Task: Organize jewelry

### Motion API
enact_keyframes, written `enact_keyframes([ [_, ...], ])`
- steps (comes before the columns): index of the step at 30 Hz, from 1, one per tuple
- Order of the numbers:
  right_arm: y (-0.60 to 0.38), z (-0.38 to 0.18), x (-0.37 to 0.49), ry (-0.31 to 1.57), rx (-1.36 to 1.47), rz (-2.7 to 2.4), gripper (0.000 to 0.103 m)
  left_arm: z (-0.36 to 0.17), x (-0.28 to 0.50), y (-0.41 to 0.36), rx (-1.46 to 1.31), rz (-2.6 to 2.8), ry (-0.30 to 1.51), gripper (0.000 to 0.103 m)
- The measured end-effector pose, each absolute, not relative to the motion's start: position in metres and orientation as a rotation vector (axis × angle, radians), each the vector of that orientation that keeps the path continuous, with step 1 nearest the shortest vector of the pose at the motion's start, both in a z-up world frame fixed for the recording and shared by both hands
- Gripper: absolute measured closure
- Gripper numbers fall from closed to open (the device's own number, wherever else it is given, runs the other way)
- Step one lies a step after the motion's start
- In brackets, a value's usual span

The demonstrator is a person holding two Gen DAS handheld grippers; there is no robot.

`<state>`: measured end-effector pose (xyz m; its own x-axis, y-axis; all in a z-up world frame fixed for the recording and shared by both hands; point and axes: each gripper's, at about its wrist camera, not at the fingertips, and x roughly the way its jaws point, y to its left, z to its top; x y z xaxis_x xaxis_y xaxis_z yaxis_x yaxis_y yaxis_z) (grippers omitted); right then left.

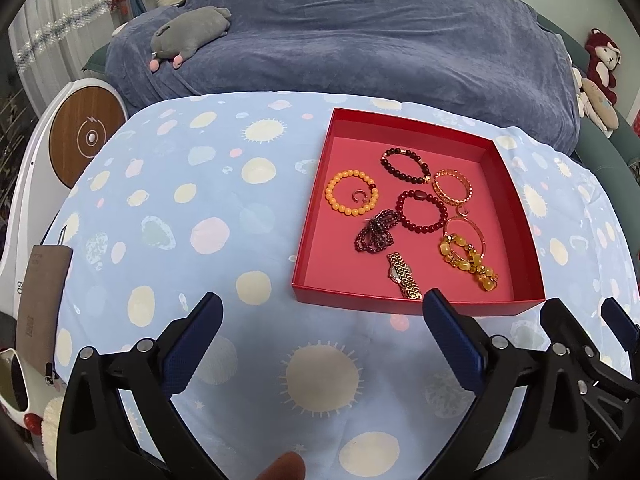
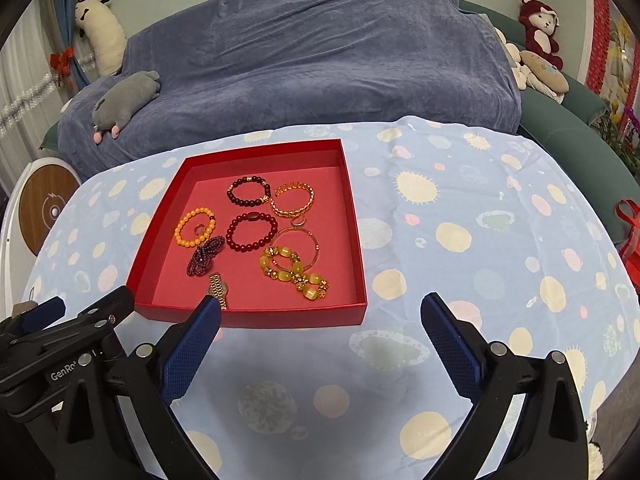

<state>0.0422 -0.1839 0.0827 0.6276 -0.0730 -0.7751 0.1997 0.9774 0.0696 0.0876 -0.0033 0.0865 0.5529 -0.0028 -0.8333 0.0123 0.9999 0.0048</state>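
Note:
A shallow red box (image 1: 312, 292) (image 2: 256, 315) lies on the spotted blue cloth and holds several pieces of jewelry: an orange bead bracelet (image 1: 351, 193) (image 2: 195, 227), two dark red bead bracelets (image 1: 422, 210) (image 2: 251, 232), a gold chain bangle (image 1: 453, 186) (image 2: 293, 199), a purple bead bundle (image 1: 375, 231) (image 2: 205, 261), a gold watch (image 1: 404, 276) (image 2: 218, 290) and a yellow stone bracelet (image 1: 468, 261) (image 2: 296, 272). My left gripper (image 1: 322, 306) hovers open just before the box's near edge, nothing between its fingers. My right gripper (image 2: 320, 308) is open too, empty, at the box's near right corner.
Behind the table stands a sofa under a blue-grey throw (image 1: 340, 32) with a grey plush (image 1: 192, 32) on it. A round wooden-topped device (image 1: 86, 136) sits at the left. Sunglasses (image 1: 12, 380) and a brown pouch (image 1: 42, 300) lie at the left edge. A red bag (image 2: 630, 236) stands far right.

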Motion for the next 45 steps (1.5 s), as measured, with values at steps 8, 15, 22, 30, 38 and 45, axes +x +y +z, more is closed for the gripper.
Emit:
enact_keyframes([
  [8,-0.1825,0.0823,0.0398,0.877,0.153,-0.162,0.007,0.0874,0.0869,-0.0047,0.021,-0.008,0.975,0.007],
  [15,-0.1832,0.0818,0.0399,0.876,0.154,-0.167,0.007,0.0891,0.0871,-0.0063,0.029,-0.005,0.966,0.007],
  [22,-0.1854,0.0843,0.0401,0.874,0.156,-0.170,0.007,0.0906,0.0885,-0.0070,0.032,-0.005,0.963,0.007],
  [30,-0.1864,0.0851,0.0402,0.878,0.160,-0.170,0.007,0.0894,0.0902,-0.0066,0.020,-0.013,0.977,0.007],
  [38,-0.1866,0.0854,0.0403,0.874,0.161,-0.172,0.007,0.0891,0.0897,-0.0076,0.018,-0.016,0.980,0.007],
  [45,-0.1853,0.0842,0.0390,0.870,0.163,-0.175,0.007,0.0898,0.0885,-0.0091,0.020,-0.018,0.975,0.007],
])
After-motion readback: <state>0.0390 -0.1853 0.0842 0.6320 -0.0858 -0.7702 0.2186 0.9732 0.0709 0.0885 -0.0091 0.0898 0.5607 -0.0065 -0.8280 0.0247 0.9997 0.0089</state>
